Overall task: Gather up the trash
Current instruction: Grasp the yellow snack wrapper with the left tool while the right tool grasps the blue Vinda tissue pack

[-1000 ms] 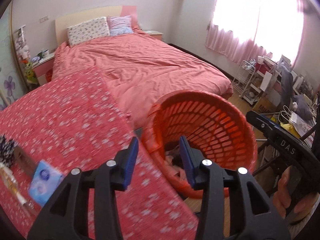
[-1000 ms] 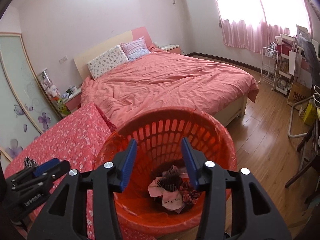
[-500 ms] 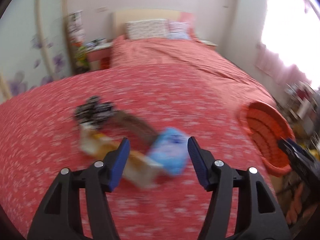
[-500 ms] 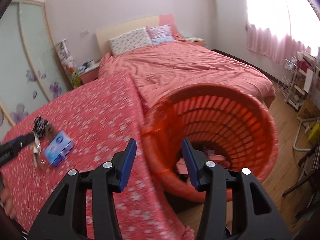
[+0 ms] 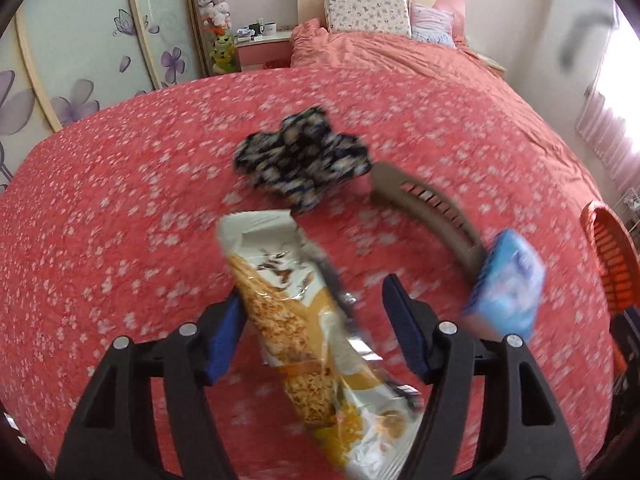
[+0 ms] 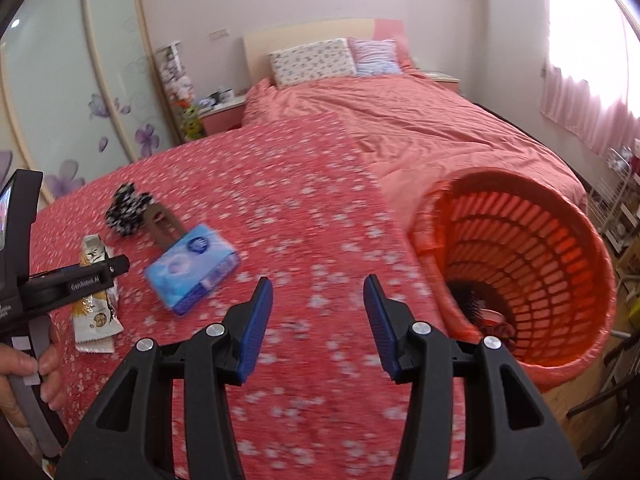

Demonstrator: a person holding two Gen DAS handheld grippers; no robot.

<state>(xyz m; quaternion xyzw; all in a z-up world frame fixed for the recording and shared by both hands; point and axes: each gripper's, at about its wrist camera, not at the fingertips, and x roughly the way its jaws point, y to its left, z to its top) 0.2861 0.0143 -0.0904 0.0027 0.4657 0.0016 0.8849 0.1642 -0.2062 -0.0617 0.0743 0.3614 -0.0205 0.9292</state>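
Note:
A white and orange snack wrapper (image 5: 296,320) lies on the red flowered cloth (image 5: 120,240). My left gripper (image 5: 316,316) hangs low over it with its jaws opening; the wrapper lies between them, clear of the right pad. Beyond it are a black-and-white scrunchie (image 5: 304,164), a brown hair clip (image 5: 436,216) and a blue tissue pack (image 5: 506,284). My right gripper (image 6: 318,312) is open over bare cloth with nothing between its fingers. The orange basket (image 6: 520,240) stands to its right, tilted towards me, with dark and pink things at its bottom. The wrapper (image 6: 96,316) and tissue pack (image 6: 192,268) show there too.
A bed with a pink duvet (image 6: 420,120) and two pillows lies behind the cloth. Flowered wardrobe doors (image 6: 80,100) and a night table (image 6: 222,114) stand at the left. A wire rack (image 6: 618,208) and wooden floor are to the right of the basket. A hand (image 6: 28,364) holds the left gripper's grip.
Both views swung left from the basket to the cloth. The left gripper came down over the wrapper and its jaws widened. The right gripper left the basket's mouth, its gap unchanged.

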